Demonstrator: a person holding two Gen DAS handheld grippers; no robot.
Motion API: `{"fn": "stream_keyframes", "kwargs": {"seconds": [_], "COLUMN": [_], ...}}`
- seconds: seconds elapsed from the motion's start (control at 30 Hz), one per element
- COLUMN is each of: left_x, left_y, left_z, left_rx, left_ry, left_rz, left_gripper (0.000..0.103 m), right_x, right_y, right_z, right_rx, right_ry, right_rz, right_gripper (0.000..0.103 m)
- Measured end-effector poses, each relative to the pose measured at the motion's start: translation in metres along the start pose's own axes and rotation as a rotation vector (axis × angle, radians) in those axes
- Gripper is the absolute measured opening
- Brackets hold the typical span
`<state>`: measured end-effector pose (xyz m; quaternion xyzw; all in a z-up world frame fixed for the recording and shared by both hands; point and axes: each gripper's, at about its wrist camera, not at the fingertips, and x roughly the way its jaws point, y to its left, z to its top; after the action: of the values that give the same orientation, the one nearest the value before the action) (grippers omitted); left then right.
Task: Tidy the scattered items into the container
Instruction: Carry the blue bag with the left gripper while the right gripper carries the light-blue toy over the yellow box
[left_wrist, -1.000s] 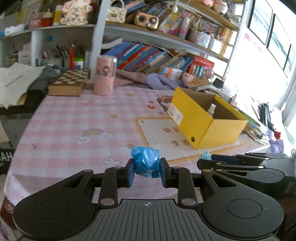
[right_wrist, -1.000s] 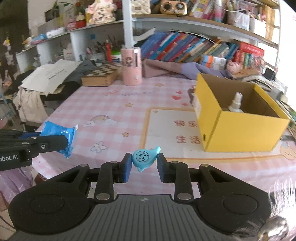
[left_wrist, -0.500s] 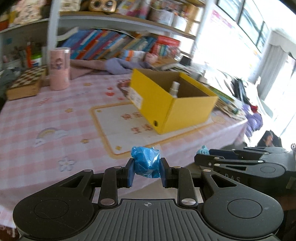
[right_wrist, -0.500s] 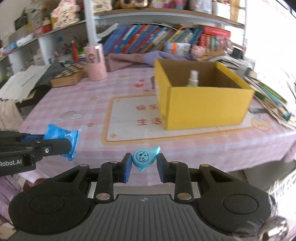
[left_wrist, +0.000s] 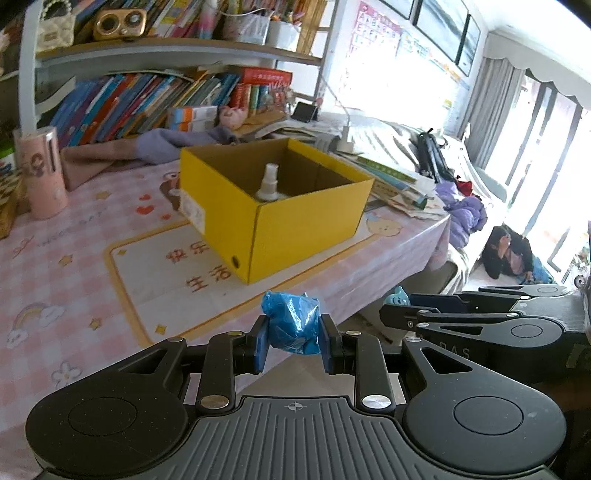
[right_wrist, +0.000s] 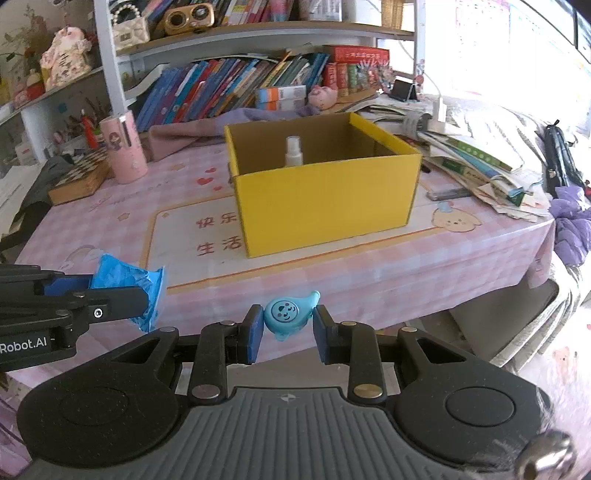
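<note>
Left gripper (left_wrist: 291, 345) clamps blue packet (left_wrist: 291, 323); right gripper (right_wrist: 288, 328) clamps teardrop toy (right_wrist: 290, 314).

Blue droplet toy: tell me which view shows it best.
The right wrist view: the blue droplet toy sits centred between the right tongs, its printed face visible. The left wrist view shows only a sliver behind those tongs.

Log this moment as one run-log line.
left gripper: shut on blue bag | right gripper: shut on blue toy | box: open, holds spray bottle | both short of box
</note>
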<state>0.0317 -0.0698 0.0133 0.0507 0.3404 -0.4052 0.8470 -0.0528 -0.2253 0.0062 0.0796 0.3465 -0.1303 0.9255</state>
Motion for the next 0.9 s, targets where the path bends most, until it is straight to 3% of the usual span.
{"fn": "stream_keyframes", "kwargs": {"seconds": [0.63,0.9], "left_x": [0.02,0.026], "left_y": [-0.012,-0.012], "left_z": [0.025,0.044], "left_rx": [0.04,0.075], "left_ry": [-0.045,-0.112], "left_rz": [-0.008,0.007], "left_gripper": [0.026,0.026], "right_x": [0.01,0.019], "right_y": [-0.021,-0.032], "right_z": [0.025,0.043], "right_rx": [-0.006,-0.004], "right_ry": [-0.026,-0.068], "right_rz": [-0.017,-0.015], "right_gripper": [0.027,0.027]}}
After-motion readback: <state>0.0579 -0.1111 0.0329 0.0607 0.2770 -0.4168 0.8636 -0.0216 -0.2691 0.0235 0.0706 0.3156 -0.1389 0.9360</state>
